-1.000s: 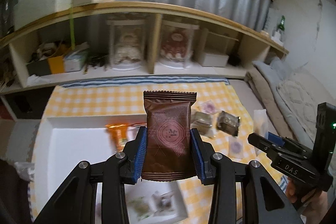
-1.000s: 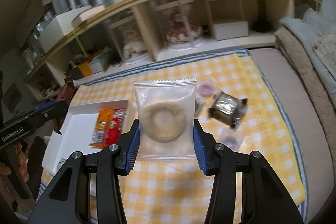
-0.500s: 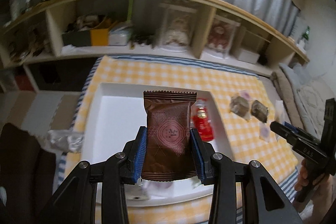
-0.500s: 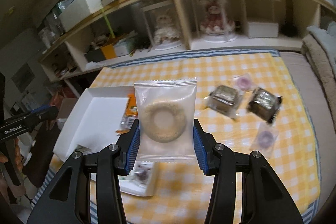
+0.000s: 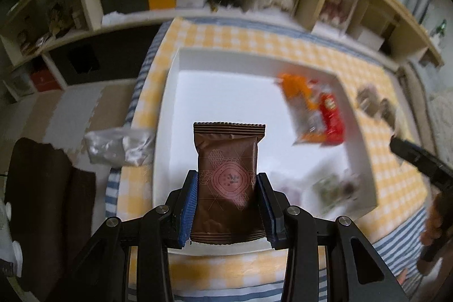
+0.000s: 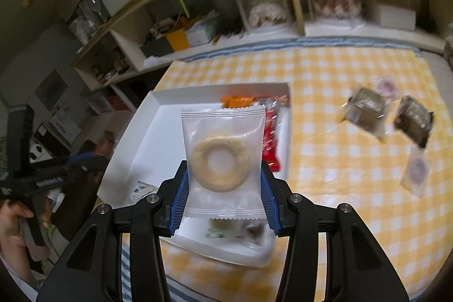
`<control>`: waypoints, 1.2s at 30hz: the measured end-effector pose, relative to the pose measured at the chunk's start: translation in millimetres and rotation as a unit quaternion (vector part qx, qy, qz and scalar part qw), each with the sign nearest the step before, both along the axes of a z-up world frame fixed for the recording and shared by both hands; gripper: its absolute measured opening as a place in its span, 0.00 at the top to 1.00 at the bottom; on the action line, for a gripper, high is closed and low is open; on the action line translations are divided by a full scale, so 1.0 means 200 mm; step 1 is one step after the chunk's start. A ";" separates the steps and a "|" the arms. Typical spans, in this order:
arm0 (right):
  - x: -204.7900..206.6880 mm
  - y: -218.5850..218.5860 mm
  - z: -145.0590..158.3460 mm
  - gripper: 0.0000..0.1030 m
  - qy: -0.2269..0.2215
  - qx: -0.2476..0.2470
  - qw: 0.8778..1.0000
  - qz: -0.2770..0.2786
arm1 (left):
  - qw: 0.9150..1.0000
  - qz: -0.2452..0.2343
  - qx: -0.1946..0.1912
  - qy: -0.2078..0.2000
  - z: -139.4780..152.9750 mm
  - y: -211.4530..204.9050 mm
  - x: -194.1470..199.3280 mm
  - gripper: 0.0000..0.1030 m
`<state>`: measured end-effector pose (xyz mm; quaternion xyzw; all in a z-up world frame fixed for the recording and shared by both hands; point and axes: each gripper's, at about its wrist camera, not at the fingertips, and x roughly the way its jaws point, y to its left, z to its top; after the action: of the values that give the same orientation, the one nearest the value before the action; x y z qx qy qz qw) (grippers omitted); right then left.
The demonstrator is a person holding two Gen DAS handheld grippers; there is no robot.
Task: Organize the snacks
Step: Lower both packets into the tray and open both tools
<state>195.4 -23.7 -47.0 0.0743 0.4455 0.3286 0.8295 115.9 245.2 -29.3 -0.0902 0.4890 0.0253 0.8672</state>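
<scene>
Brown foil, printed with a geometric seal, wraps the snack packet (image 5: pixel 228 183) that the left gripper (image 5: pixel 228 205) has pinched by its side edges, jaws narrowed onto it and holding it upright over the near, bare part of the white tray (image 5: pixel 226 92). The right gripper (image 6: pixel 223 197) likewise has its jaws pressed in on a clear packet with a ring biscuit (image 6: pixel 222 160), hanging above the tray's near right part.

Inside the tray lie an orange packet (image 5: pixel 297 95) and a red packet (image 5: pixel 329 115) against the far right side, with a few blurred small packets (image 5: pixel 334 186) near the front corner. On the yellow checked cloth (image 6: pixel 339 70) of the tabletop, well apart from the tray, two dark wrapped cakes (image 6: pixel 365 106) and pale round-sweet sachets (image 6: pixel 416 171) wait unsorted.

The step in hand looks like carrying both packets to the tray. Next, each gripper probably needs to lower toward an empty patch of the tray floor, clear of the packets there, and let its jaws part so the packet drops flat.
</scene>
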 end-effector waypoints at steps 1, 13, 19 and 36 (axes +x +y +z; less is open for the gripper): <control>0.01 0.03 -0.01 0.54 0.008 0.001 1.000 0.004 | 1.000 0.000 -0.001 0.007 -0.02 0.01 0.00 0.61; 0.07 0.43 -0.13 0.53 0.053 -0.025 0.997 0.041 | 0.999 0.010 -0.008 0.050 -0.22 0.12 0.13 0.61; 0.13 0.62 -0.23 0.53 0.084 -0.033 0.995 0.046 | 0.998 0.010 -0.011 0.053 -0.27 0.12 0.11 0.61; 0.14 0.56 -0.31 0.00 0.095 -0.060 0.993 0.032 | 0.999 0.003 -0.014 0.039 -0.27 0.10 0.10 0.38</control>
<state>223.3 87.9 -109.6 0.0409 0.5434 0.3189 0.7755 136.6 264.6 -82.6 -0.1025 0.5227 0.0252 0.8460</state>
